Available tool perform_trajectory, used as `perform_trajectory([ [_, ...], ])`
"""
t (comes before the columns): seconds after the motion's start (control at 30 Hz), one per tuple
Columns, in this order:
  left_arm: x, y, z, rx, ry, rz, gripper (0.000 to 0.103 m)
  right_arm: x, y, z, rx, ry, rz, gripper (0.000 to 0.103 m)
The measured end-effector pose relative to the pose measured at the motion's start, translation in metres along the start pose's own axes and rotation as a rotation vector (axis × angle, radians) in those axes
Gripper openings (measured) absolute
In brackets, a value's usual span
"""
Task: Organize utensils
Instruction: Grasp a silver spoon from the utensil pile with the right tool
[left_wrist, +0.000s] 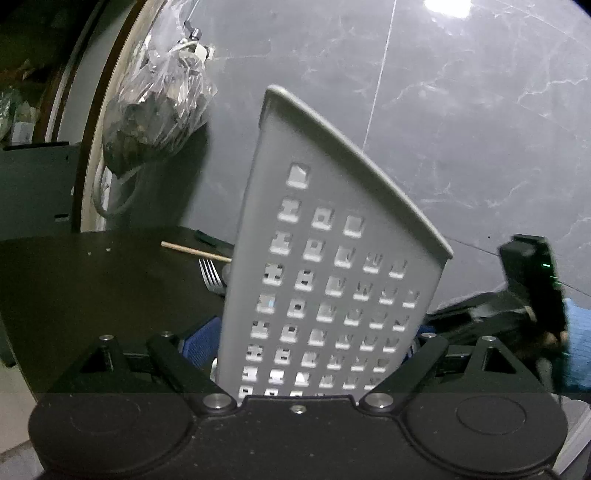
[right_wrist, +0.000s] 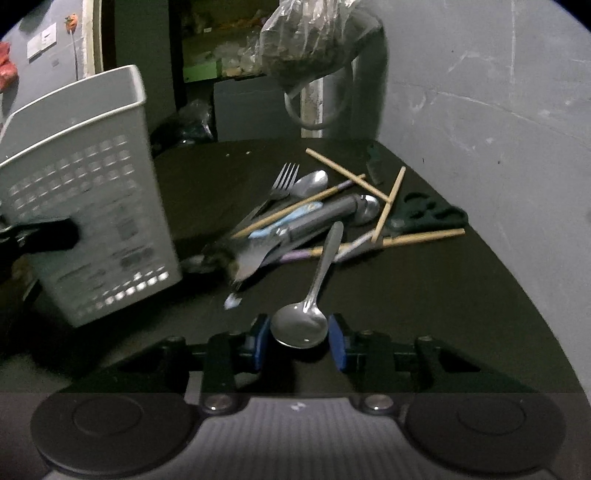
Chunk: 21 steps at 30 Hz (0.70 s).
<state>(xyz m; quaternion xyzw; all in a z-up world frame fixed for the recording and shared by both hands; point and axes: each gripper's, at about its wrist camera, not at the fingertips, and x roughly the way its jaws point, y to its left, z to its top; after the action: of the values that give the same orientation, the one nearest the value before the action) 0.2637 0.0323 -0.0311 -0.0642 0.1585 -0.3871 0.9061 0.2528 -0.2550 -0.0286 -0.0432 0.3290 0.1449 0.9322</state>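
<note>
My left gripper is shut on the grey perforated utensil basket and holds it tilted over the black table. The basket also shows at the left of the right wrist view, with the left gripper's black finger on its side. My right gripper is open, its blue pads on either side of the bowl of a steel spoon lying on the table. Beyond it lies a pile of utensils: a fork, spoons, wooden chopsticks and dark-handled tools.
A plastic bag hangs on the grey wall behind the table. Black scissors lie at the pile's right. The table's curved edge runs along the right. A fork and a chopstick show left of the basket.
</note>
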Motion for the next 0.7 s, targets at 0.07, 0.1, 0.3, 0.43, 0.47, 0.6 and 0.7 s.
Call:
perform_trajectory([
  [0.07,0.002,-0.004,-0.002,-0.004,0.007,0.020,0.090,-0.012,0.005,-0.009,-0.005,0.002,0.000,0.039],
  [0.1,-0.001,-0.007,-0.007,-0.010,0.010,0.032,0.090,-0.018,0.008,-0.014,-0.014,-0.001,-0.012,0.042],
  [0.3,-0.008,-0.026,-0.014,-0.048,0.037,0.190,0.090,-0.044,0.003,-0.033,0.089,-0.049,-0.078,0.063],
  [0.43,-0.010,-0.038,-0.016,-0.104,0.026,0.247,0.090,-0.057,-0.006,-0.048,0.351,-0.100,-0.036,0.070],
  [0.47,-0.009,-0.041,-0.016,-0.099,0.031,0.273,0.090,-0.058,-0.010,-0.052,0.416,-0.117,-0.018,0.072],
  [0.6,-0.009,-0.051,-0.015,-0.050,0.033,0.341,0.092,-0.061,-0.008,-0.060,0.547,-0.173,-0.006,0.072],
  [0.7,-0.010,-0.052,-0.015,-0.054,0.031,0.346,0.092,-0.056,-0.007,-0.056,0.598,-0.177,0.006,0.063],
])
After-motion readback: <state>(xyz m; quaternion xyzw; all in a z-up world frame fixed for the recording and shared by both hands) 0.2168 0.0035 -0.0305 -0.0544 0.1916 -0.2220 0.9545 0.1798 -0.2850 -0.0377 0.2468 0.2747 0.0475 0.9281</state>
